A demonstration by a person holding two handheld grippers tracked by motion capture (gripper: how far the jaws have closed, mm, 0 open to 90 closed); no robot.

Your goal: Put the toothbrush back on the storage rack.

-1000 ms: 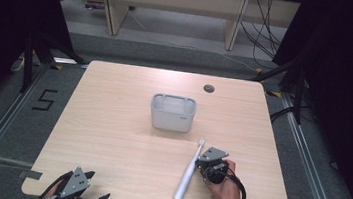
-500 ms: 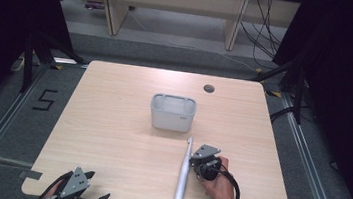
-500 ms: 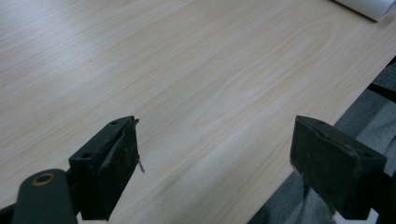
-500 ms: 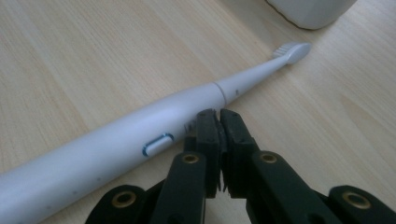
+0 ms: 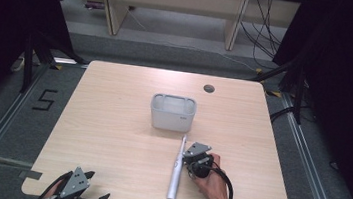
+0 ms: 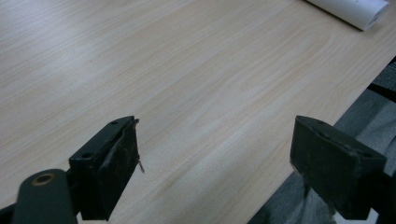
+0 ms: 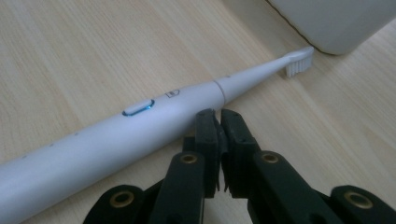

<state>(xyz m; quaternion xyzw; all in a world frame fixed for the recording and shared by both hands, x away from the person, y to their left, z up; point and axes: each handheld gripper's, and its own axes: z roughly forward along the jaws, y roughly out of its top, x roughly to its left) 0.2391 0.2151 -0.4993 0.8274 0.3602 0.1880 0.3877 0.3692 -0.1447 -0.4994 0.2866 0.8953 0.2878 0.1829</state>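
Note:
A white electric toothbrush [image 5: 176, 171] lies flat on the table, its bristle head [image 7: 298, 62] pointing at a white tub [image 5: 173, 113]. A small button [image 7: 138, 107] on the handle glows blue. My right gripper [image 7: 217, 117] is shut with nothing between its jaws, and its tips rest against the side of the toothbrush [image 7: 116, 140] near the neck. A hand holds this right gripper [image 5: 188, 158] just right of the brush. My left gripper [image 6: 215, 154] stands wide open and empty over the table's near edge; the left gripper [image 5: 76, 189] sits at the front left corner.
The white tub [image 7: 336, 21] stands just beyond the brush head. The wooden table [image 5: 111, 122] has a round cable hole [image 5: 209, 88] at the back right. The handle end of the toothbrush [image 6: 352, 9] lies far from the left jaws. Dark floor surrounds the table.
My right gripper has slid left across the table, and the toothbrush has shifted left with it, swinging to a more upright line. The left gripper has stayed put.

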